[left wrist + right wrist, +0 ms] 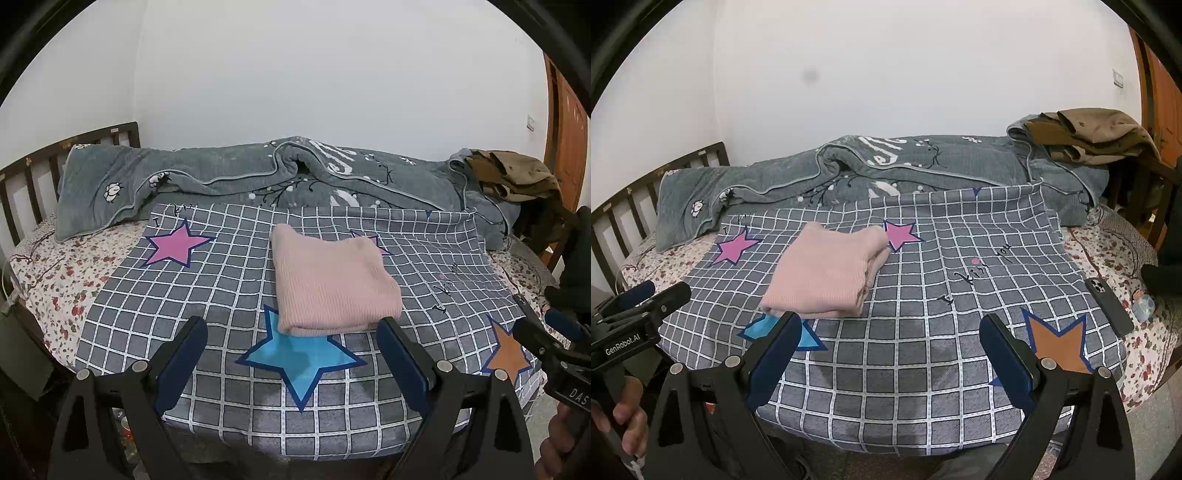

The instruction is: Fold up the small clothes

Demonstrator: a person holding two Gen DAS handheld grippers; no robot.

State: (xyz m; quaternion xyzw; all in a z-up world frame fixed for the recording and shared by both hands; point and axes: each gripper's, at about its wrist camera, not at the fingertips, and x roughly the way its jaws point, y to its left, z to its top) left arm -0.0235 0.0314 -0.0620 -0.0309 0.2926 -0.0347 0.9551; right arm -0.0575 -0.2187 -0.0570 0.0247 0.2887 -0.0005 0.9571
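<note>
Near the middle of the bed (55, 291), a folded pink garment (332, 280) is laid flat on a grey checked sheet (184, 295) printed with stars, its near edge overlapping a blue star (299, 362). Both claws are held off the near edge of the bed, above the sheet and short of the garment. The left claw (291, 332) is seen with its blue-padded fingers (184, 354) spread wide apart and nothing between them. The right claw (890, 328) is likewise spread wide and nothing is gripped. Toward the right edge of the bed, a dark phone (1108, 306) is laid on the sheet. Along the far edge, a grey quilt (221, 177) is bunched, and a brown garment (1093, 136) is piled at the far right corner.
</note>
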